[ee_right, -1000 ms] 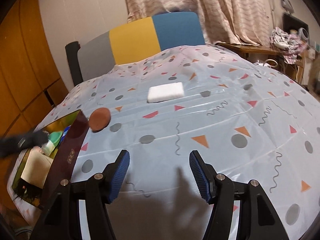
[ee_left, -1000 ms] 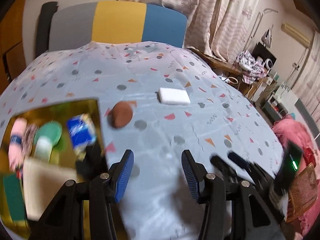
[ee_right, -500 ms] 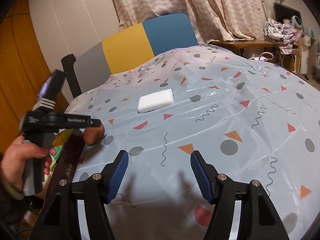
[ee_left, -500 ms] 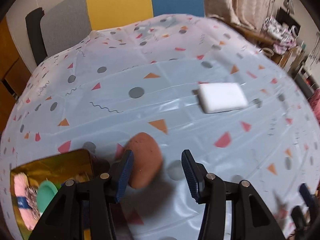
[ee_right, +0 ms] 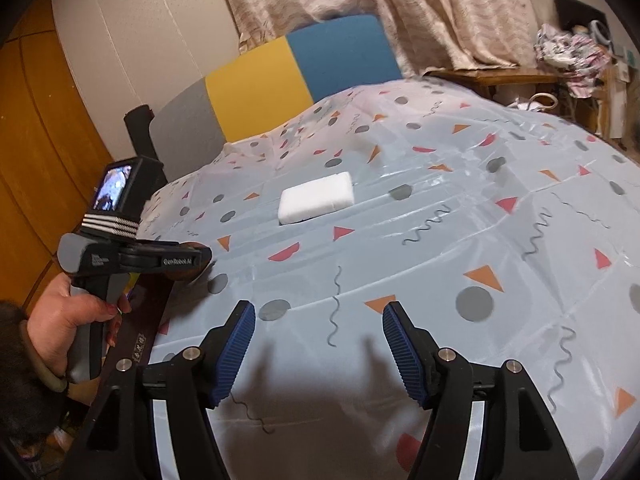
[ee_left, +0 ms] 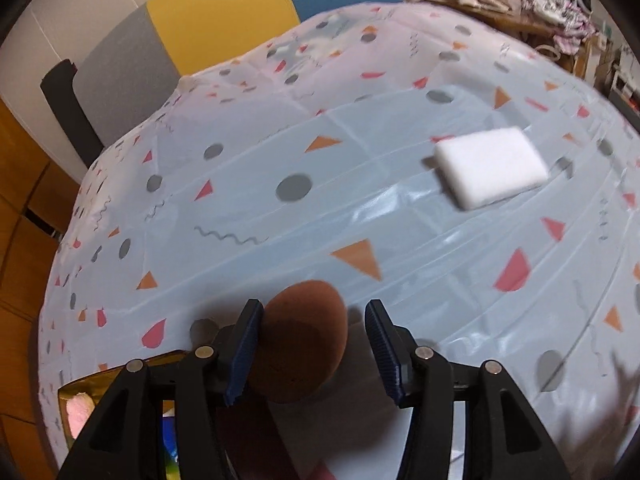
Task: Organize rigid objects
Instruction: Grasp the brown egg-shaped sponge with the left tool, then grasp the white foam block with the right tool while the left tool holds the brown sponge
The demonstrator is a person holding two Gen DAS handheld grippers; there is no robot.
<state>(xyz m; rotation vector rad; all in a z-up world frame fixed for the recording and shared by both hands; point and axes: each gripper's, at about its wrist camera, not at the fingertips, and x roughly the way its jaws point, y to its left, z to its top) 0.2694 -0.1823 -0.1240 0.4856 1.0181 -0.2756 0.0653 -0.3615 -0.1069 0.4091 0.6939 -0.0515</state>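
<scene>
One brown oval object on bench, between your opening left claw, pads not pressing; one white block beyond. Right claw opening, empty. Box contents cut off.

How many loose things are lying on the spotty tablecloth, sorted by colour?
Brown: 1, the brown egg-shaped object
White: 1, the white rectangular foam block
Total: 2
</scene>
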